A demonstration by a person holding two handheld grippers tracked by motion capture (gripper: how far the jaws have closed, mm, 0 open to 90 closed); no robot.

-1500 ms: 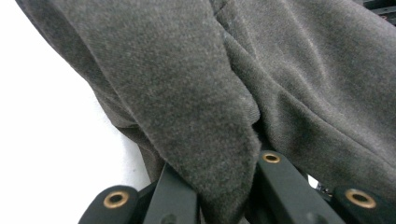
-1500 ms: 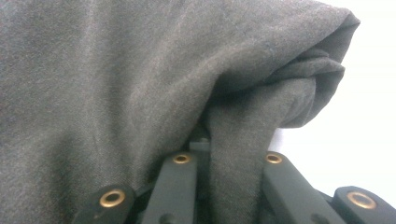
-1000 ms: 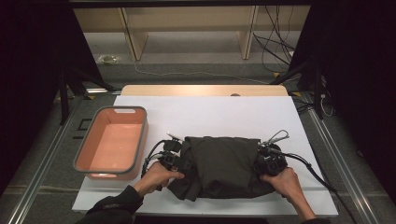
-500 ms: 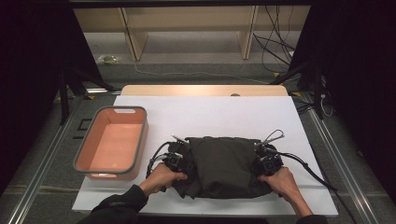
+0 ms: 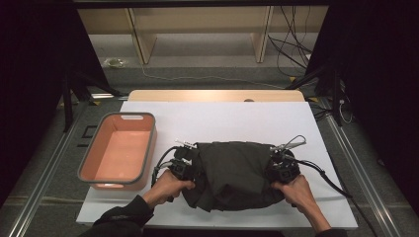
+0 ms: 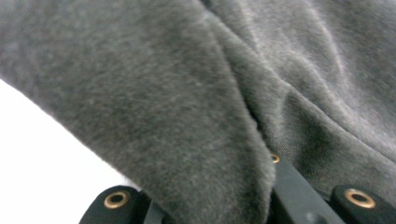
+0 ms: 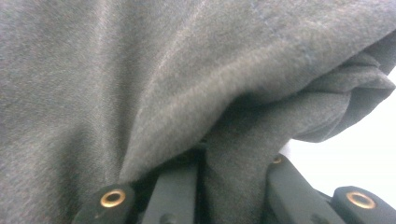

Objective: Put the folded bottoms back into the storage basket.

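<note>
My left gripper (image 5: 184, 168) and right gripper (image 5: 281, 168) have just clamped onto opposite side edges of the dark cloth (image 5: 232, 173) stretched between them (soft, limp, light). Folds bunch in each grip; edges hold best.

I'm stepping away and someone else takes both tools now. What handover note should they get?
Left tool: jaws have just been closing, now shut on the left edge of the dark grey garment.
Right tool: the same, on the right edge.
Garment lies bunched on the white table; orange bin to its left holds nothing.
Done: both edges gripped.
Left: probably fold it or move it to the bin.
</note>
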